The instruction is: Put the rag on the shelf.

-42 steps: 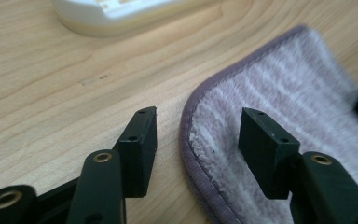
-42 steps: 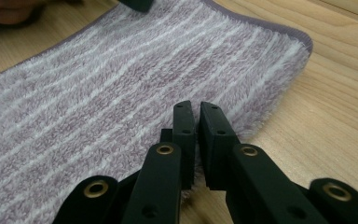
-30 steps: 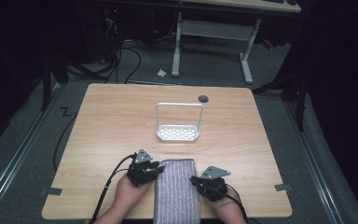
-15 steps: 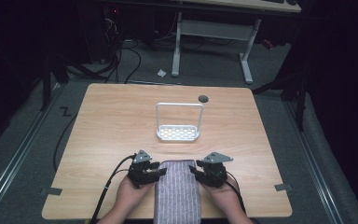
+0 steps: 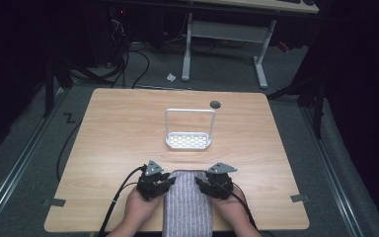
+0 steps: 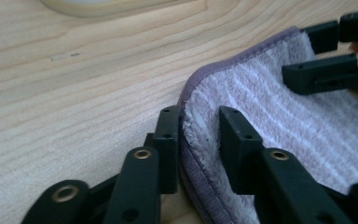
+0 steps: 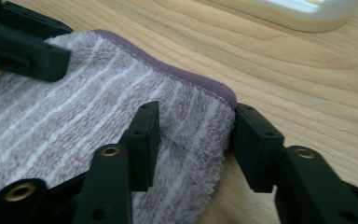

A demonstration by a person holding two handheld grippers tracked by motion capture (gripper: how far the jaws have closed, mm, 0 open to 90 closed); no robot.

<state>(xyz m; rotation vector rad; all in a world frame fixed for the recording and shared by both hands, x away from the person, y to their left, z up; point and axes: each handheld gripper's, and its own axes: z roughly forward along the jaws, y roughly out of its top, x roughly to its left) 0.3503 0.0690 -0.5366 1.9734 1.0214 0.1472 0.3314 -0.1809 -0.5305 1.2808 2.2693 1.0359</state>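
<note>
A purple-grey striped towel lies at the table's front edge, its near end hanging over. My left gripper is at the towel's far left corner and my right gripper at its far right corner. In the left gripper view my left gripper stands open, one jaw on the wood outside the hem, the other on the towel. In the right gripper view my right gripper is open wide, with the corner of the towel between its jaws. Each gripper view also has the other gripper across the towel.
A white rack with an upright wire frame stands at mid-table, just beyond the towel. A small dark disc lies near the far edge. The wooden table has bare room on both sides. Cables trail off the front edge.
My right gripper has moved forward from the towel's side to its far right corner. The left gripper has stayed at the far left corner.
</note>
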